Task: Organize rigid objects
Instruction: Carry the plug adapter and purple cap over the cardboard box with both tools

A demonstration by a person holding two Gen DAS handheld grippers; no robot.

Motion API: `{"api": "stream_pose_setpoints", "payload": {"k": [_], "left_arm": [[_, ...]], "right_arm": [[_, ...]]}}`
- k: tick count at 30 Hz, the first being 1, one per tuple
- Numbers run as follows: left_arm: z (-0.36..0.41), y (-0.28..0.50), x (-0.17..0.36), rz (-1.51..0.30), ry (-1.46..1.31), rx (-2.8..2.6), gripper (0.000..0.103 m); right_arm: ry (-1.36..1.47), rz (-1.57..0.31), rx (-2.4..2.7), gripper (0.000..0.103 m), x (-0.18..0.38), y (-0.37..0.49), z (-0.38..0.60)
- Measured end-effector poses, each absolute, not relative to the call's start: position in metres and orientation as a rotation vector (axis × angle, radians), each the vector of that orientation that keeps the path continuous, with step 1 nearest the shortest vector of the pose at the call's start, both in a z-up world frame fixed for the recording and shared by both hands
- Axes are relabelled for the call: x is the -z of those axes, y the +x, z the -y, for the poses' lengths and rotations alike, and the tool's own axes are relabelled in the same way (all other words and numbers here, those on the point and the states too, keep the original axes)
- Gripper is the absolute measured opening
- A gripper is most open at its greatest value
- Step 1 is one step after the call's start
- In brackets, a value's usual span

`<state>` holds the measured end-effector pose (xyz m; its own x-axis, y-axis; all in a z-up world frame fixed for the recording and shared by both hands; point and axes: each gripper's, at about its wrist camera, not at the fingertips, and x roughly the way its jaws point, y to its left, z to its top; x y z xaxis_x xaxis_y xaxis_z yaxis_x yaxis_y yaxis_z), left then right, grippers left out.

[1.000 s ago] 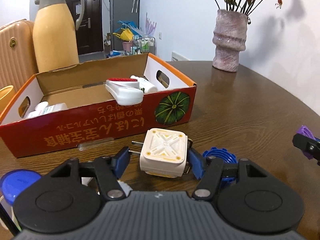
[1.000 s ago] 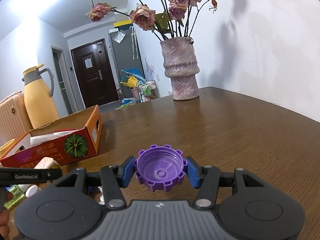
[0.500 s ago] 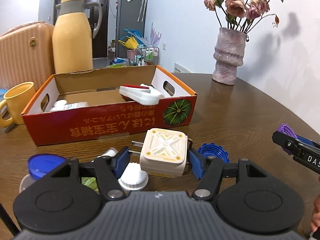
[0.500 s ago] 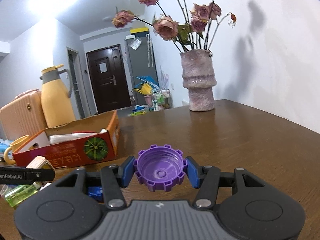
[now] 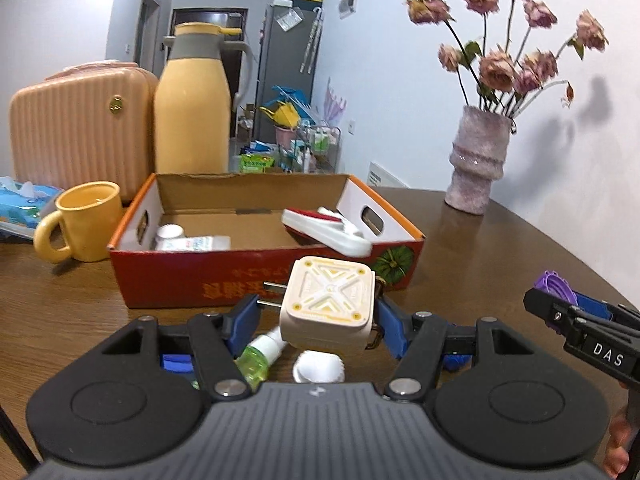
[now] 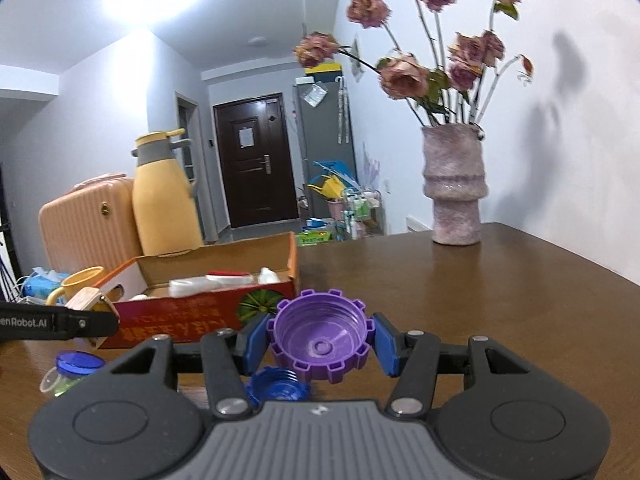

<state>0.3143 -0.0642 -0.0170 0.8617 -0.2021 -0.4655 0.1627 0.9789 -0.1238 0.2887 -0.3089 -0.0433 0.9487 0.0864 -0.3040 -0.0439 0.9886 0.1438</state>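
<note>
While left gripper [image 5: 320,312] clamps plug adapter [image 5: 328,304] | right gripper [image 6: 320,344] clamps purple cap [image 6: 320,340]

White walls [image 6: 100,120], dark door [image 6: 256,168]

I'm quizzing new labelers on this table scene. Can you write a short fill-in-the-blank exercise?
1. The left tool grips a cream-coloured ____.
2. The right tool grips a ____ bottle cap.
3. The yellow mug stands ____ the red cardboard box, not in it.
4. The vase holds dried ____.

Missing words: plug; purple; beside; roses
</note>
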Motion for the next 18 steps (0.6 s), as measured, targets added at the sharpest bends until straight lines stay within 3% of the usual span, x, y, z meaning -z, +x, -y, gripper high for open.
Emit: {"api": "stream_pose_setpoints", "payload": {"k": [18], "left_arm": [[0.024,0.340,-0.010,-0.417,-0.140,0.107,0.064]], "right_arm": [[0.074,-0.278,-0.191,0.054,0.015,0.329,0.243]]}}
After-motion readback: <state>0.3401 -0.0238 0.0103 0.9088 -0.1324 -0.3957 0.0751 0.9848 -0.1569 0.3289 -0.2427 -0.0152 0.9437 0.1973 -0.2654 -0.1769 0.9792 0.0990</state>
